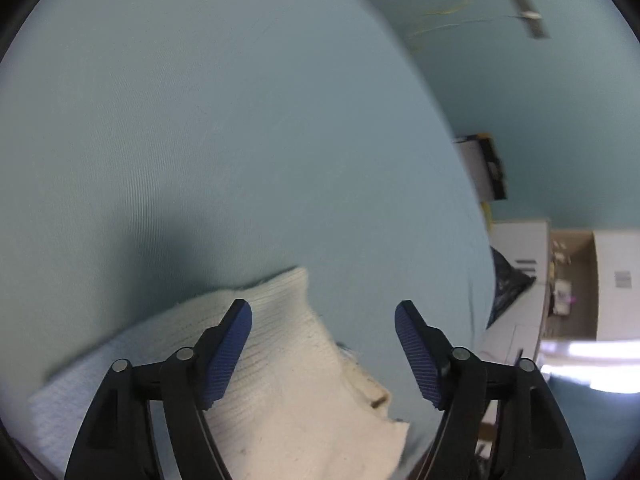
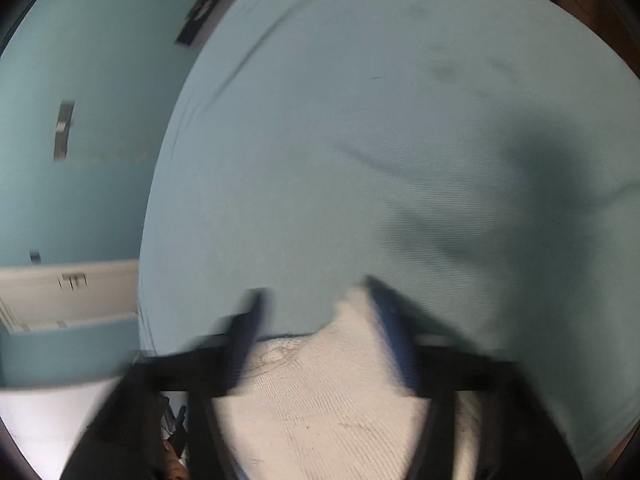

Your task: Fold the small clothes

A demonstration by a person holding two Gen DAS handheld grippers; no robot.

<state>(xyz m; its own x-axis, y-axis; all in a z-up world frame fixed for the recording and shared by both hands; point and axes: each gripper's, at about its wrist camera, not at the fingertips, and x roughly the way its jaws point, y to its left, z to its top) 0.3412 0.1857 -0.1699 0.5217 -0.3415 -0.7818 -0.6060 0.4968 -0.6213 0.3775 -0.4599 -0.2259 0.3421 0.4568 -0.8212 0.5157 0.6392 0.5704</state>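
Observation:
A cream knit garment (image 1: pixel 288 380) lies on the table's light blue cloth (image 1: pixel 200 120) at its near edge. My left gripper (image 1: pixel 323 316) hovers over the garment's upper edge, open, with its blue pads wide apart and nothing pressed between them. In the right wrist view the picture is smeared. The same knit garment (image 2: pixel 328 400) spreads below my right gripper (image 2: pixel 316 296), whose jaws stand apart, open. A corner of the knit rises beside the right finger (image 2: pixel 390 320). Whether that finger touches it I cannot tell.
The blue cloth (image 2: pixel 360 120) covers most of both views, with a few creases. Off the table's right edge are a black bag (image 1: pixel 508 284), white boxes and an open cardboard box (image 1: pixel 572 280). A white box (image 2: pixel 68 292) sits on the floor to the left.

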